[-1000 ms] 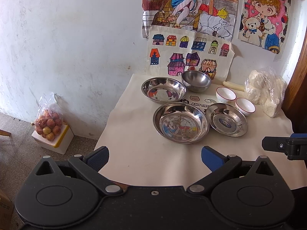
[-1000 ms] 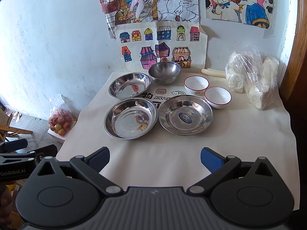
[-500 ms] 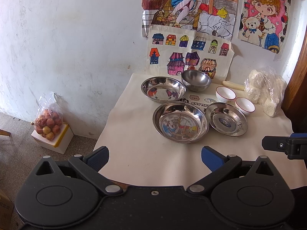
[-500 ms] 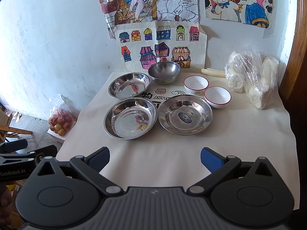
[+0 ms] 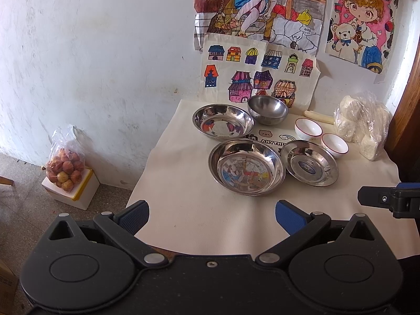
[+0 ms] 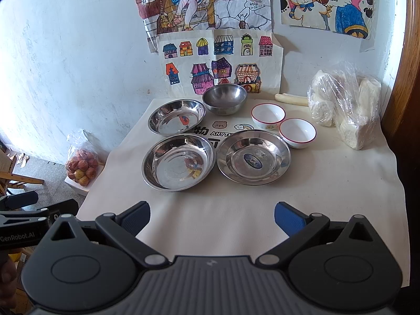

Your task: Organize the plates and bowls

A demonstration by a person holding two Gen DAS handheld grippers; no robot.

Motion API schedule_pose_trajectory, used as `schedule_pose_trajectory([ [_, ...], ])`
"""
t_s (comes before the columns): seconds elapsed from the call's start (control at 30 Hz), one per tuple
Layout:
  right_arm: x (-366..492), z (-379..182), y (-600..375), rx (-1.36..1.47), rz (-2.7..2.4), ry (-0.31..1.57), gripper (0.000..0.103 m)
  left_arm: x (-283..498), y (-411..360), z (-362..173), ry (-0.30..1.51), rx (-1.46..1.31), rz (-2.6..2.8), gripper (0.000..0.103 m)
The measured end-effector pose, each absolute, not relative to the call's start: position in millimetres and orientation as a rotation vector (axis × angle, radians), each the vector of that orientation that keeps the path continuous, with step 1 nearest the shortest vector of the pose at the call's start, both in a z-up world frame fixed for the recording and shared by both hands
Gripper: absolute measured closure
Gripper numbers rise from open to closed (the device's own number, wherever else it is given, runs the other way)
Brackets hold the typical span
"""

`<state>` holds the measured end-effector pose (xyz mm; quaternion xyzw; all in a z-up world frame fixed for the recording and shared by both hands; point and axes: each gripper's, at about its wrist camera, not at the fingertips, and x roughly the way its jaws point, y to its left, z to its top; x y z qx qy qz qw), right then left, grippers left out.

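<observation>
Against the wall, a cloth-covered table (image 6: 328,183) held three steel plates (image 6: 178,161), a steel bowl (image 6: 224,98) and two white bowls (image 6: 298,132), while the left gripper (image 5: 211,216) and right gripper (image 6: 211,216) hung spread apart, empty, near its front edge.

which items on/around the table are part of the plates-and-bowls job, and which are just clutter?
Job items:
three steel plates
steel bowl
two white bowls with red rims

Just lying about:
clear bag of white lumps
pale stick by the wall
bag of fruit on a box on the floor
drawings on the wall
</observation>
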<state>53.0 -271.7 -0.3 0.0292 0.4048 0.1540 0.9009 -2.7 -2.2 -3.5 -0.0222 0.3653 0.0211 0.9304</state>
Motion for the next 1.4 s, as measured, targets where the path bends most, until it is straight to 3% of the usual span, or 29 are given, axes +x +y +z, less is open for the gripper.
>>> schedule_pose_trajectory([
  [0.93,56.6,-11.2,-277.9,0.092,0.319,0.856,0.0,-1.0,-5.9,-10.7,0.783,-0.046,0.064,0.001],
  [1.4,106.2,-20.9,-283.2,0.091,0.374,0.877,0.0,42.3,-19.5,-17.6,0.819,-0.082,0.121,0.001],
])
